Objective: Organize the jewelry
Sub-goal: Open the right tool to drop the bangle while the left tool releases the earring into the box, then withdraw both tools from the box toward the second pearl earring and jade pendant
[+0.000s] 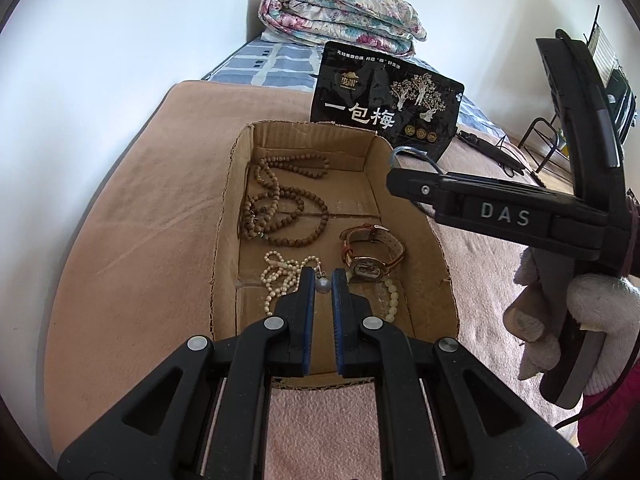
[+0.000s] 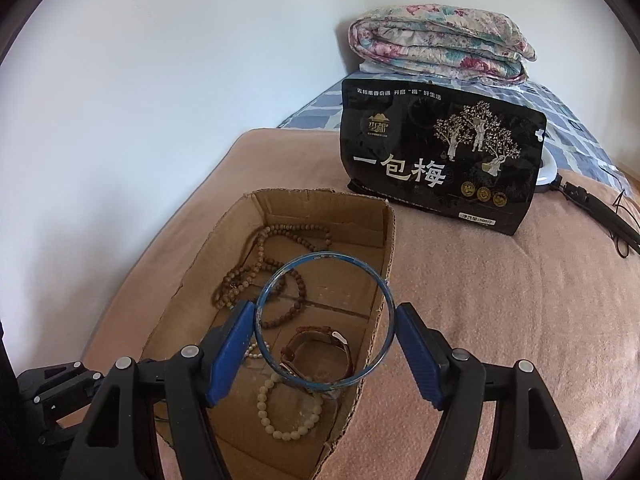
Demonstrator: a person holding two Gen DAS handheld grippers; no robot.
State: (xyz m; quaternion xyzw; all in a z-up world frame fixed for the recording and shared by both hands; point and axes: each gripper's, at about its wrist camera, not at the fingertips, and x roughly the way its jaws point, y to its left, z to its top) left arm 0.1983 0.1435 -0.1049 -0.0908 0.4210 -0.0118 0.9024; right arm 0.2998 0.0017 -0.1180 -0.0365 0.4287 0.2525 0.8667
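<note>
An open cardboard box [image 1: 228, 208] [image 2: 384, 240] lies on the pink blanket. In it are a brown wooden bead necklace [image 1: 280, 204] [image 2: 276, 272], a white pearl necklace [image 1: 280, 276], a leather-strap watch [image 1: 372, 256] [image 2: 316, 352] and a pale bead bracelet [image 2: 288, 408]. My left gripper [image 1: 323, 276] hangs over the box's near end with a narrow gap between its blue pads, and a grey pearl pendant [image 1: 323, 286] shows in the gap. My right gripper [image 2: 325, 312] [image 1: 394, 182] is shut on a blue bangle [image 2: 324, 256], held across its width above the box.
A black snack bag [image 1: 384, 100] [image 2: 440, 160] stands behind the box. A folded floral quilt [image 1: 340, 16] [image 2: 440, 44] lies at the far end of the bed. A black cable and device [image 2: 592, 204] lie at the right. The wall runs along the left.
</note>
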